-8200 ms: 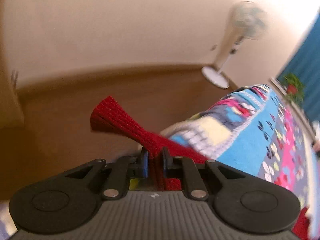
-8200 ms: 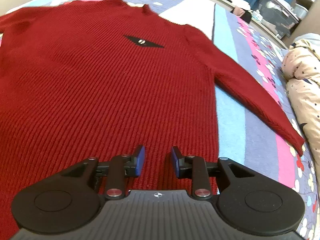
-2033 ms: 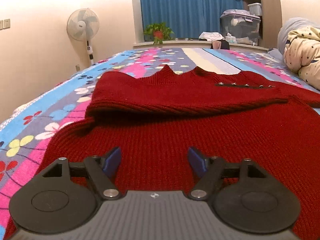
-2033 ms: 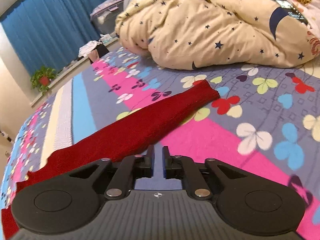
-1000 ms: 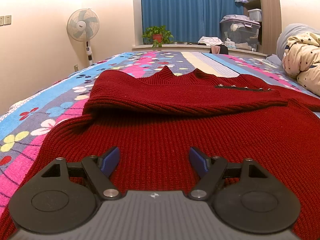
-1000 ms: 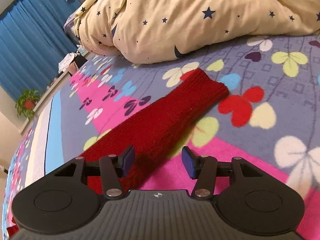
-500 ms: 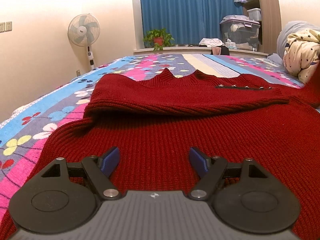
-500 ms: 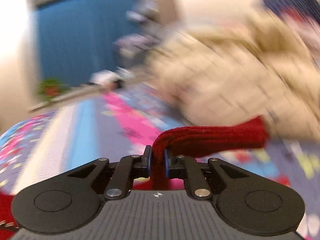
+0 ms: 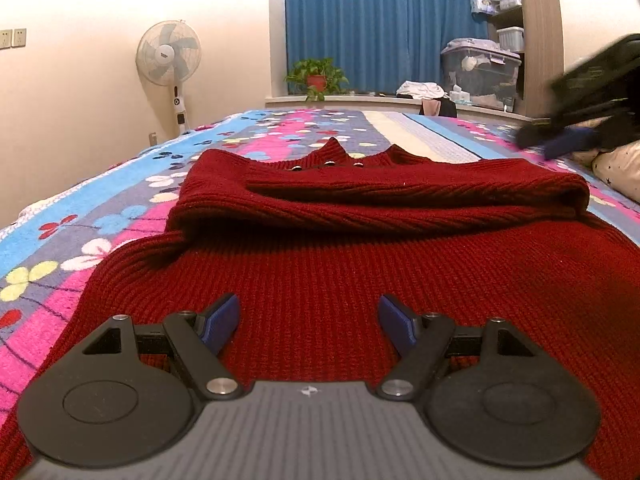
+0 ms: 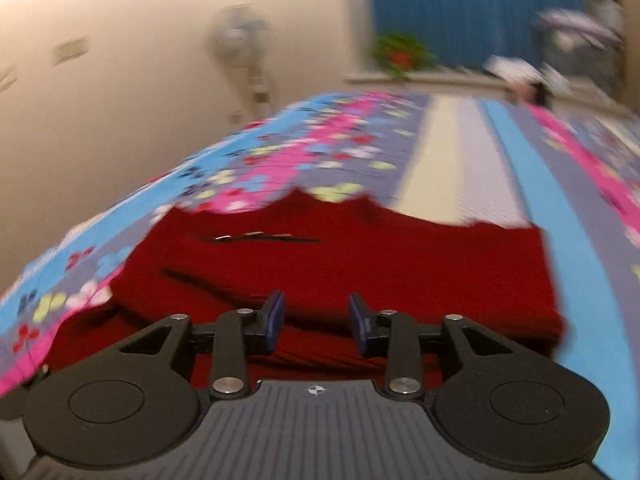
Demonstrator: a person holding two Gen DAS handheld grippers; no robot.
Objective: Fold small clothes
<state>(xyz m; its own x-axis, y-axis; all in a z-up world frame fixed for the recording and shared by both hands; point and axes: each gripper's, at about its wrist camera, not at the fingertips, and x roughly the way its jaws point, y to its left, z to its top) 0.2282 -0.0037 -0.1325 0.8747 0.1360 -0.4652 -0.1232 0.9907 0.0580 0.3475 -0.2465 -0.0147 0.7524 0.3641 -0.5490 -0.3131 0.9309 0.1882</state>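
Note:
A dark red knit sweater point(image 9: 360, 272) lies flat on the flowered bedspread point(image 9: 120, 184), with both sleeves folded across its chest point(image 9: 400, 196). My left gripper point(image 9: 308, 320) is open and empty, low over the sweater's hem. My right gripper point(image 10: 316, 320) is open and empty above the folded sleeves; that view is blurred, and the sweater point(image 10: 360, 264) fills its middle. The right gripper also shows in the left wrist view point(image 9: 576, 136), hovering at the far right above the sweater's right edge.
A standing fan point(image 9: 170, 56) is by the left wall. A potted plant point(image 9: 316, 76), a storage box point(image 9: 480, 68) and blue curtains point(image 9: 380, 20) are at the far end. A cream star-print duvet point(image 9: 620, 168) lies at the right.
My right gripper carried the right sleeve across the sweater's chest, let it go and opened. The sleeve now lies folded over the left one. My left gripper has barely moved.

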